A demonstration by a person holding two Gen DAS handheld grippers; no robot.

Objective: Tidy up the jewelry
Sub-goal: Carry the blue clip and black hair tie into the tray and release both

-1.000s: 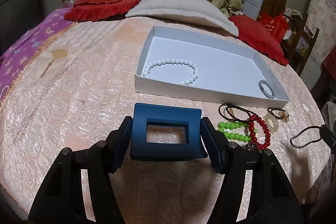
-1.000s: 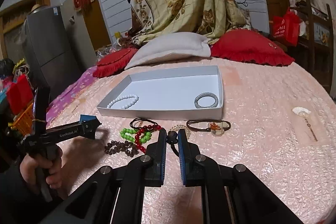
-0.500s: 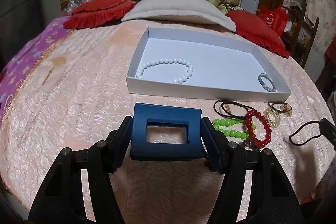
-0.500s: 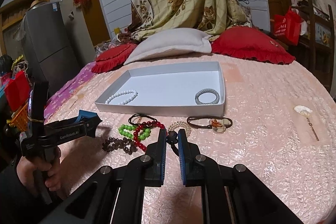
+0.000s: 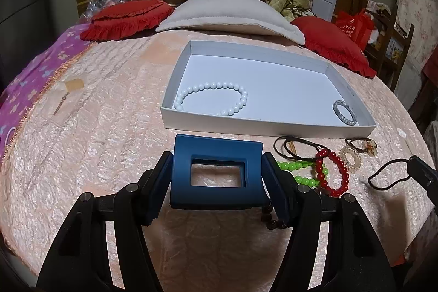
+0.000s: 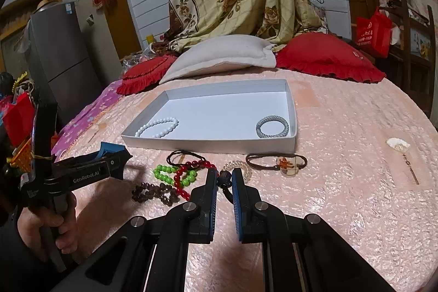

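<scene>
Both grippers nearer the white tray (image 6: 290, 144): left jaws clenched on blue clip (image 5: 216, 173), right on black cord (image 6: 224, 179).

Dim, warm indoor light from overhead. Soft sheen across the pink bedspread (image 6: 342, 182), brighter glare off the white tray (image 6: 219, 111) floor. Faint shadow beneath the left gripper (image 6: 109, 163). Strong fisheye bending, black vignette at corners. Sharp centre, slight blur toward the edges.
</scene>
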